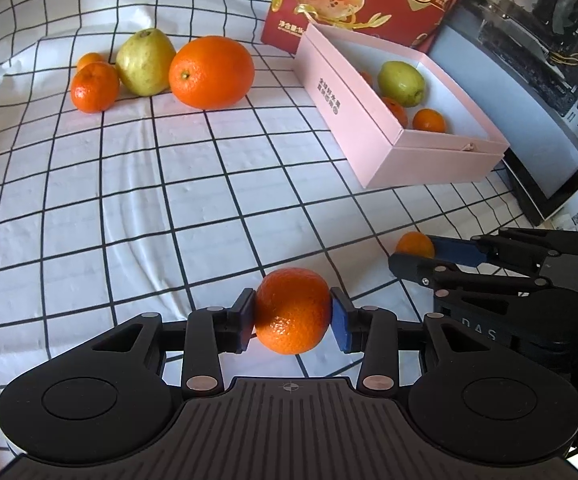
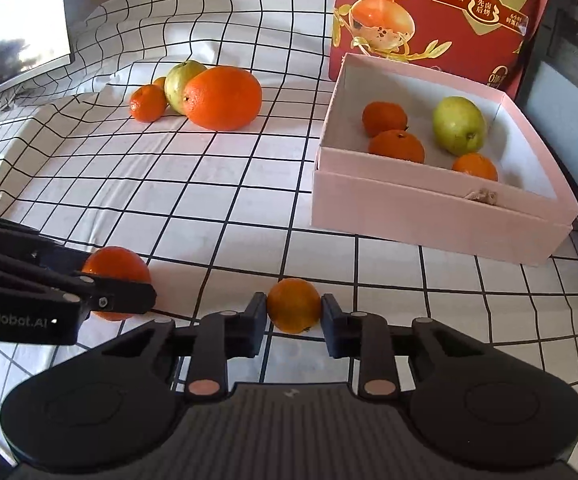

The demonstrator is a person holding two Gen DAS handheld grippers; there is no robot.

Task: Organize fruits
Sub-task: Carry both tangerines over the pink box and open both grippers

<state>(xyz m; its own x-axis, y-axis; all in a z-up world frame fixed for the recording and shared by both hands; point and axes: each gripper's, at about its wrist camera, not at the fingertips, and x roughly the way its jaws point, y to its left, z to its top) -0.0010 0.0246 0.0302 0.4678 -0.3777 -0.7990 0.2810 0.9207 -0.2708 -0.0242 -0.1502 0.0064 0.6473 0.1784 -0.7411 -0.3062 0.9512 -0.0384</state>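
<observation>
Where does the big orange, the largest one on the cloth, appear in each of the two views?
Left wrist: the big orange lies upper centre-left, just right of the green pear.
Right wrist: the big orange lies upper centre-left, in front of that pear.
Shared landmark: the pink box, to its right in both.

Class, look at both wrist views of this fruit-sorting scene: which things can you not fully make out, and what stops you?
- Rear small mandarin: left wrist view, mostly behind the front mandarin and the guava.
- Mandarins inside the pink box: left wrist view, near wall hides most.
- Red carton: right wrist view, top cut by the frame edge.
- Left gripper's mandarin: right wrist view, partly behind its finger.
</observation>
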